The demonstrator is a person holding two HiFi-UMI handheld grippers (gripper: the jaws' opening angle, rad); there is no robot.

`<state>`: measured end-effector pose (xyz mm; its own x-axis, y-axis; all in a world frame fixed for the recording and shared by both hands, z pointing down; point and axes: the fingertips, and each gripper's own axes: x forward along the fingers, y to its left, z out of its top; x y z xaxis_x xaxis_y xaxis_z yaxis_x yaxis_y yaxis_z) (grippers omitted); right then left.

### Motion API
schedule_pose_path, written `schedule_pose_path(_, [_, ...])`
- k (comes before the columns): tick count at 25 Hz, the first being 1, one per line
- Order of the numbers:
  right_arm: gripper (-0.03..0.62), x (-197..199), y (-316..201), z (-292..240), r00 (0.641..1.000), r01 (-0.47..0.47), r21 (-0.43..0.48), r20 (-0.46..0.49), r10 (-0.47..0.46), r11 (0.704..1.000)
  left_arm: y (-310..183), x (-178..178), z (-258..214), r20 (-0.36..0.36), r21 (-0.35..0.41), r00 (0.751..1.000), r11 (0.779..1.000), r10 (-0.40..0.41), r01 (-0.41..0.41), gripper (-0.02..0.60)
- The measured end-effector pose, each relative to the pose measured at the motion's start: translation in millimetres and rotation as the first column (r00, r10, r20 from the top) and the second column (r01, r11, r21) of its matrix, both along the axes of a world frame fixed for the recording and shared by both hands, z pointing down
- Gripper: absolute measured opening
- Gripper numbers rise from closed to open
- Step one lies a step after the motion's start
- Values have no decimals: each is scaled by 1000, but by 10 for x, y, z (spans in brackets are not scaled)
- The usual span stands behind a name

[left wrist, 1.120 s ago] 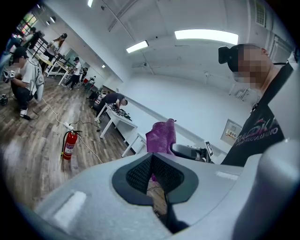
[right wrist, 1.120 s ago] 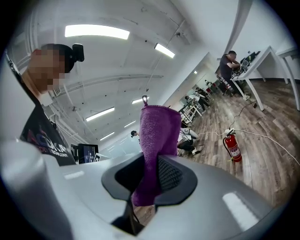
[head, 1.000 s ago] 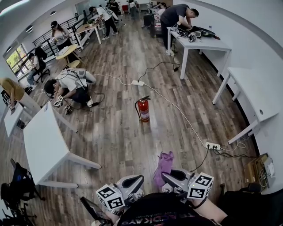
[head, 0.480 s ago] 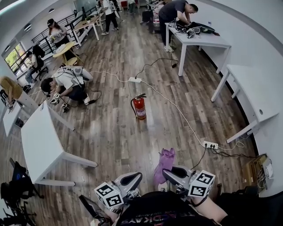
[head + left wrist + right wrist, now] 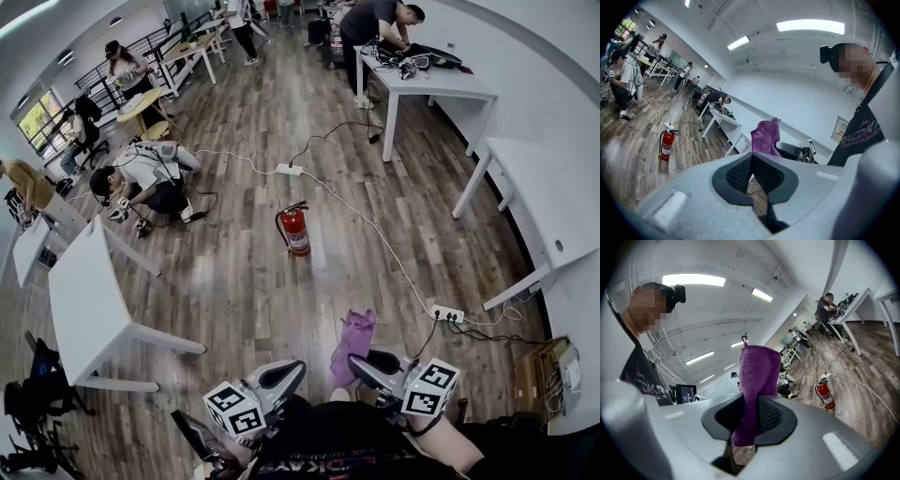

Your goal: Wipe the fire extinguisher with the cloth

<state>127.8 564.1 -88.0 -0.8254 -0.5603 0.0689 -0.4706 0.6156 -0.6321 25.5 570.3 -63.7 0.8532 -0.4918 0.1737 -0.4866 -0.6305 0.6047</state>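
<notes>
- Left gripper (image 5: 281,377) and right gripper (image 5: 364,360) have been carried slightly nearer the fire extinguisher (image 5: 295,231).
- Cloth (image 5: 352,339) is clamped in the right gripper; the left gripper is clenched, empty.
- Wiping is judged not begun: the cloth is well short of the fire extinguisher.

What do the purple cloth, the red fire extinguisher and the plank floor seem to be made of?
Purple cloth: soft terry or microfibre, matte; fuzzy pile shows.
Red fire extinguisher: probably painted metal, smooth body; too small to be sure.
Plank floor: wood or wood-look laminate, low sheen; grain and board seams show.
</notes>
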Motion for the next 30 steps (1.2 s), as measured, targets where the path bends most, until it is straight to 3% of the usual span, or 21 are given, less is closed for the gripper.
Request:
schedule_pose_path(13, [74, 127, -877, 111, 1000, -29, -26, -4, 29, 999, -910, 178, 172, -15, -35, 1000, 999, 24, -24, 3])
schedule_pose_path(21, [74, -86, -1970, 167, 996, -78, -7, -49, 78, 997, -2048, -56, 352, -53, -42, 997, 997, 61, -63, 5])
schedule_pose_path(30, [74, -365, -3186, 174, 990, -138, 4, -39, 138, 990, -3360, -408, 356, -39, -17, 994, 994, 104, -105, 5])
